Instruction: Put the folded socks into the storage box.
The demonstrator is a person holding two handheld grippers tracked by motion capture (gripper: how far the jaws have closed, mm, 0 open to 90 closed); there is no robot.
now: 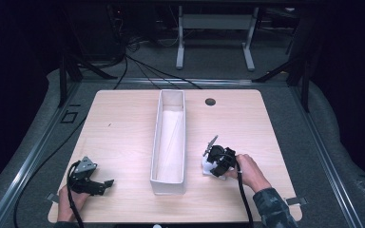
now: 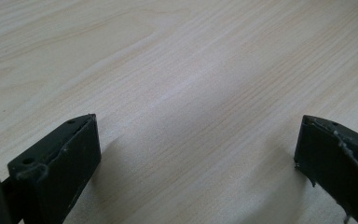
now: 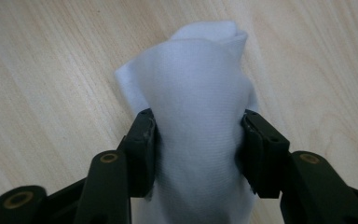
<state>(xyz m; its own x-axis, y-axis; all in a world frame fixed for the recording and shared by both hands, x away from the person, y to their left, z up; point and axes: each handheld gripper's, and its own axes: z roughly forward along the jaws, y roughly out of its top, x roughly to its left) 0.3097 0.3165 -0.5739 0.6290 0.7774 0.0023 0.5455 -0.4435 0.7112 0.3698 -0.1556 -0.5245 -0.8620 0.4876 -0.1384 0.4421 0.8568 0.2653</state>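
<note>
From the high view: a long white box (image 1: 169, 142) sits lengthwise down the middle of the wooden table (image 1: 123, 118), open at the top. Right of the box, near its front end, the right gripper (image 1: 212, 164) is down at the tabletop w/ a small white cloth (image 1: 207, 167) under its nose; a hand (image 1: 248, 171) in a dark patterned sleeve holds it, cable trailing back. Left of the box & well apart from it, by the table's front corner, the left gripper (image 1: 105, 184) lies low in the other hand (image 1: 71, 202), grey plate on top, tips pointing toward the box. A dark round hole (image 1: 210, 101) marks the tabletop right of the box's far end. Left gripper view: both black jaws stand wide apart, bare wood grain betw. them, no object in the gap. Right gripper view: the right gripper (image 3: 196, 140) has the white cloth (image 3: 196, 98) pinched from both sides, pads pressing into the fabric so it bunches & stands up betw. them; the cloth's folded top rises past the tips, wood behind it.
</note>
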